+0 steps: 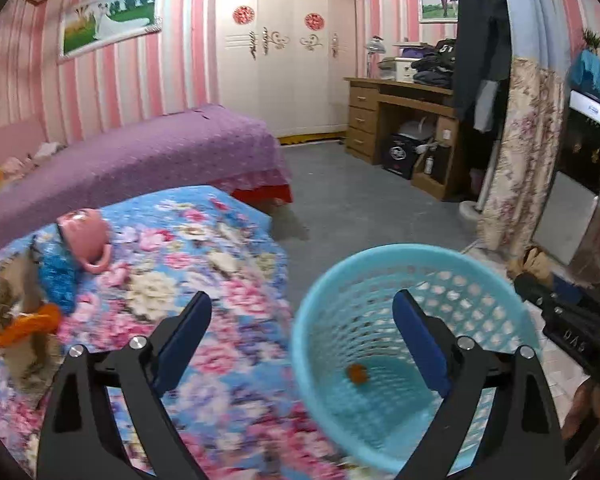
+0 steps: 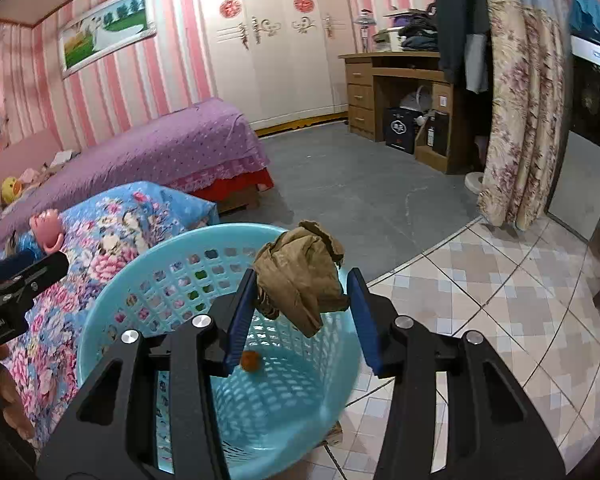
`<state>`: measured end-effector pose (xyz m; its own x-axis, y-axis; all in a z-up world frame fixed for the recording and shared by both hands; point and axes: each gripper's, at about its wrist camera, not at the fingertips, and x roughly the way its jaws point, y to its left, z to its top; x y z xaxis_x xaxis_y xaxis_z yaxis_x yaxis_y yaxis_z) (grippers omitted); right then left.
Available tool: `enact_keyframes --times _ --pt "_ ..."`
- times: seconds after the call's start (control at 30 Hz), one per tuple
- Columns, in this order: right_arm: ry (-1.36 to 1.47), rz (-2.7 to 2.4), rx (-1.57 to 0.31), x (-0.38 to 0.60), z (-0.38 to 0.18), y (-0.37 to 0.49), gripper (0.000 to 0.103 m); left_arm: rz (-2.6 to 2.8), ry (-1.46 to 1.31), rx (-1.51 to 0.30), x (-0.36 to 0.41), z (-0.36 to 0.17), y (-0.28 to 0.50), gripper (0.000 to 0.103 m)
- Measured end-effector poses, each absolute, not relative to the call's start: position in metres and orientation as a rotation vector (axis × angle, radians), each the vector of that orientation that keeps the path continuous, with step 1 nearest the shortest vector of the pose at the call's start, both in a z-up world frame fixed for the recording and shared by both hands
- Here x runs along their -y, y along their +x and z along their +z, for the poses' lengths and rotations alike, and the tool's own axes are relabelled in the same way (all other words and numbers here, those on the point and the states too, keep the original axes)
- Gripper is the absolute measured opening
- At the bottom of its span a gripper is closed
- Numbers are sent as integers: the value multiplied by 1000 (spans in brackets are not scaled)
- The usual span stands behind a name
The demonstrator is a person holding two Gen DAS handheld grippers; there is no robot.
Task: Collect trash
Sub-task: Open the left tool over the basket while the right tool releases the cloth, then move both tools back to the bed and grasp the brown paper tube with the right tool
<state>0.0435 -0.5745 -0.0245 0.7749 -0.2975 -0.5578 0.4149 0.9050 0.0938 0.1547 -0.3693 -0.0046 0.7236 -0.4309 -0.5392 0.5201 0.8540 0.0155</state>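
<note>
My right gripper (image 2: 302, 300) pinches the crumpled brown paper wad (image 2: 300, 276) above the perforated light-blue plastic basket (image 2: 140, 280), my left gripper (image 1: 302, 328) spread empty, and releasing off-centre could bounce it off the rim onto the tiles.

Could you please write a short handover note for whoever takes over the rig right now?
Left gripper: open, empty, beside the blue basket.
Right gripper: shut on crumpled brown paper, held over the basket.
Done: one small orange scrap lies in the basket.
Left: drop the paper in; then the brown and orange scraps on the floral cover near the pink cup.
</note>
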Motion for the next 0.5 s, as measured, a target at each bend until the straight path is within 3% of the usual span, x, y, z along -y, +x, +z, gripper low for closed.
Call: enact_keyframes --times 0.2,0.33,0.43,0.5 --pt "178 -375 -561 553 -22 56 50 -490 190 -516 341 -1 150 90" --pt "162 -391 -544 540 -20 63 78 -475 193 -495 319 2 143 92" --pt "164 -423 -512 531 -15 63 94 -451 192 -477 300 6 140 93" --pt "174 -436 -489 524 -11 63 99 -443 188 -472 286 9 140 93"
